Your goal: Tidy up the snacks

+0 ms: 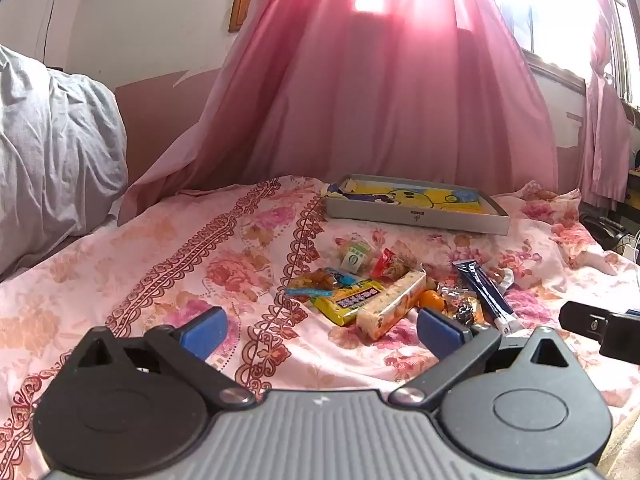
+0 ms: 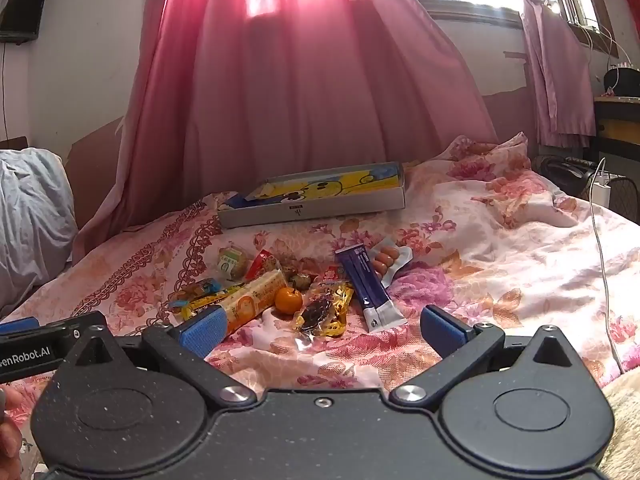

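A pile of snacks lies on the flowered bedspread: a long cracker pack (image 1: 390,306) (image 2: 252,300), a yellow packet (image 1: 347,298), a small orange (image 2: 288,300) (image 1: 432,301), a gold-wrapped sweet (image 2: 326,314), a dark blue tube pack (image 2: 370,290) (image 1: 486,294) and a sausage pack (image 2: 390,260). Behind them sits a shallow grey box (image 1: 416,218) (image 2: 316,210) with a yellow cartoon lining. My left gripper (image 1: 320,330) is open, just short of the pile. My right gripper (image 2: 322,328) is open too, nothing between its fingers.
Pink curtains (image 1: 380,92) hang behind the bed. A grey pillow (image 1: 52,148) lies at the left. A white cable (image 2: 600,248) trails over the bed's right side. The other gripper's black body (image 1: 600,326) shows at the right edge of the left wrist view.
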Demonstrator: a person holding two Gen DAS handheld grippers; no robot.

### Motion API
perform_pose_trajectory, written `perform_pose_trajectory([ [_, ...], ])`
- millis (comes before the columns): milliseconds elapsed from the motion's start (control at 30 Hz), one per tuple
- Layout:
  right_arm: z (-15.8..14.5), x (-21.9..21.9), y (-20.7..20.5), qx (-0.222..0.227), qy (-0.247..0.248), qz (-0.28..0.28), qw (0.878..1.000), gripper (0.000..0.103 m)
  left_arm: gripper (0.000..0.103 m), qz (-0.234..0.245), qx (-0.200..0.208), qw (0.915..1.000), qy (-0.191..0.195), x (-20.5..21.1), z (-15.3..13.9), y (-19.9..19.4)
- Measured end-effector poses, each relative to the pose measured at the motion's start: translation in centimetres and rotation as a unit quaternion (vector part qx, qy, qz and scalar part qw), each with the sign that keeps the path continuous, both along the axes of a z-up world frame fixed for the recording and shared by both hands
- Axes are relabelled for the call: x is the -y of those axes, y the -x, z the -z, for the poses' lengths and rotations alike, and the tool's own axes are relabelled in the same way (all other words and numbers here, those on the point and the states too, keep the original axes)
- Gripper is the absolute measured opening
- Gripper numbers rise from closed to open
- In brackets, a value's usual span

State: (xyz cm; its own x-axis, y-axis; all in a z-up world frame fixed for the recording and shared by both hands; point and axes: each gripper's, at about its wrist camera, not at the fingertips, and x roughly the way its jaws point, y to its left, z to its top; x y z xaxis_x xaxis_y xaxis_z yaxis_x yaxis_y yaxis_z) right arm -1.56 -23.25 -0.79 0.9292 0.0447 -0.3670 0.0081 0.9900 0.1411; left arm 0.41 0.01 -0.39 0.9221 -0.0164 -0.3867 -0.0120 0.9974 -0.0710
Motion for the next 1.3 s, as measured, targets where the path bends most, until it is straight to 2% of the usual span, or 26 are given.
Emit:
perform_pose_trajectory([
  [1300,0.03,-0.10,-0.07,-0.003,0.002,0.000,1.000,0.102,0.103,0.001,0.011,0.9999,0.009,-0.14,0.11,0.26],
])
